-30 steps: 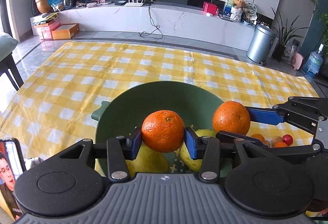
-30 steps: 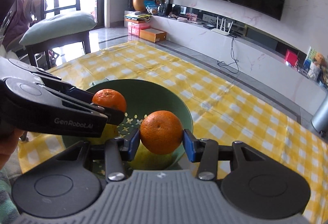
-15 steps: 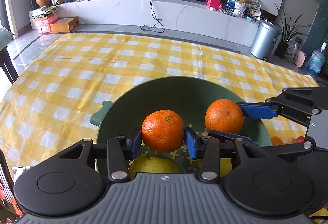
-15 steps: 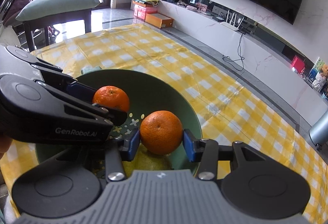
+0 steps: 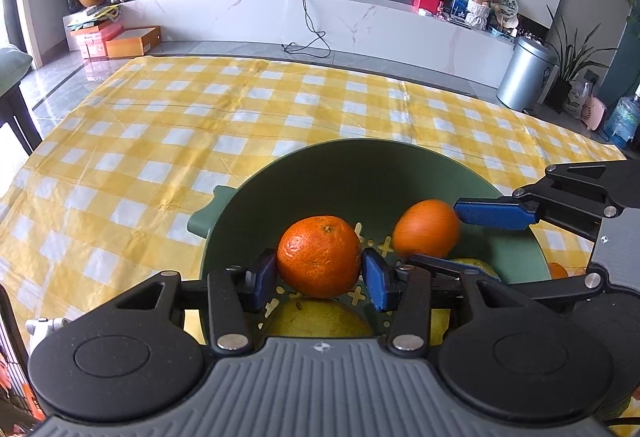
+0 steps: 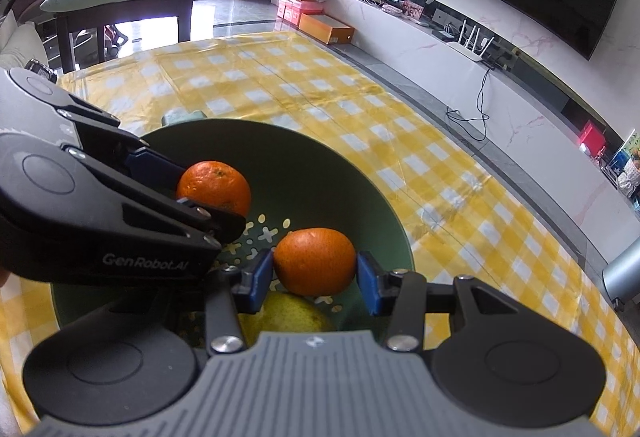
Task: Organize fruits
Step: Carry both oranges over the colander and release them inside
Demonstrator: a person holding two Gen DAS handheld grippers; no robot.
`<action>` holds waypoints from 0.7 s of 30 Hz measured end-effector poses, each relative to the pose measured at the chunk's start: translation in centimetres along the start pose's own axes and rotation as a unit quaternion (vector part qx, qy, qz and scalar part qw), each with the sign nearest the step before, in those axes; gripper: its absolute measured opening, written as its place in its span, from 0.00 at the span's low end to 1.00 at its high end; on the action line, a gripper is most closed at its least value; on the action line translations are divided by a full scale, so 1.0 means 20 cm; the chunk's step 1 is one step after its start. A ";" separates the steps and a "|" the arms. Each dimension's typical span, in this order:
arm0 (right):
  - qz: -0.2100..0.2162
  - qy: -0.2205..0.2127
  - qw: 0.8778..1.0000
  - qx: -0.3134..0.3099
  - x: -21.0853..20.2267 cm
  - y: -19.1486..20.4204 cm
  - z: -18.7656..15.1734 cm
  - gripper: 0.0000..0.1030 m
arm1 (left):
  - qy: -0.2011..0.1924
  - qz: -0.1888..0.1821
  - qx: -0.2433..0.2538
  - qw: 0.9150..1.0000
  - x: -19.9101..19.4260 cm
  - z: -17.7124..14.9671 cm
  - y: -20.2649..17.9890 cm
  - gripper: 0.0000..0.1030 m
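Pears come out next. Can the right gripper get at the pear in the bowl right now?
Probably not yet: the right gripper has its jaws shut on an orange just above the pear in the bowl; it would have to drop that first.

Both claws point steeply downward, side by side and close together. The left claw [image 5: 320, 273] has just been opening its jaws; an orange [image 5: 319, 255] sits between them, a slight gap showing at the right pad. The right claw [image 6: 315, 279] is closed on a second orange [image 6: 315, 262], pads pressing both sides.
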State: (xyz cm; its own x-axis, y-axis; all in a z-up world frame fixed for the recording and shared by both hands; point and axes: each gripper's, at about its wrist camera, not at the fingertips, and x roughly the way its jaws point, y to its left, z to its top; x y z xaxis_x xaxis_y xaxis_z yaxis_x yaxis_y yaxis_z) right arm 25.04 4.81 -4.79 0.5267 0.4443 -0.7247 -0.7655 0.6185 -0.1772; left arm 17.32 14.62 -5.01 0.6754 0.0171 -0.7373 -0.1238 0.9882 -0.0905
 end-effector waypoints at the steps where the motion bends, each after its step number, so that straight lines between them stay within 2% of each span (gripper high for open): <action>1: 0.000 0.000 1.000 0.000 0.00 0.00 0.00 0.41 | -0.003 0.002 0.000 1.000 0.00 0.00 0.00 0.55; 5: 0.004 0.000 1.000 0.008 -0.01 -0.01 0.00 0.41 | -0.017 0.002 -0.002 1.000 -0.03 -0.01 0.01 0.64; 10: 0.002 -0.004 1.000 0.005 -0.03 0.00 0.00 0.42 | -0.032 -0.001 -0.001 0.999 -0.06 -0.01 0.01 0.65; 14: -0.001 -0.017 1.000 0.001 -0.09 0.01 -0.01 0.51 | -0.048 -0.002 -0.002 0.999 -0.10 -0.02 0.00 0.69; 21: -0.015 -0.043 0.999 0.019 -0.25 0.00 -0.07 0.56 | -0.077 -0.007 0.007 0.997 -0.21 -0.05 -0.06 0.70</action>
State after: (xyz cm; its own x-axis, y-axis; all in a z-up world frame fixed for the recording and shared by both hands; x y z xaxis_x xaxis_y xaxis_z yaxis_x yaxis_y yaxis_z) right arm 21.87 1.74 -2.06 0.5803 0.4783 -0.6592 -0.7350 0.6562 -0.1709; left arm 13.87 13.18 -2.42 0.7810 0.0252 -0.6240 -0.1039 0.9905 -0.0900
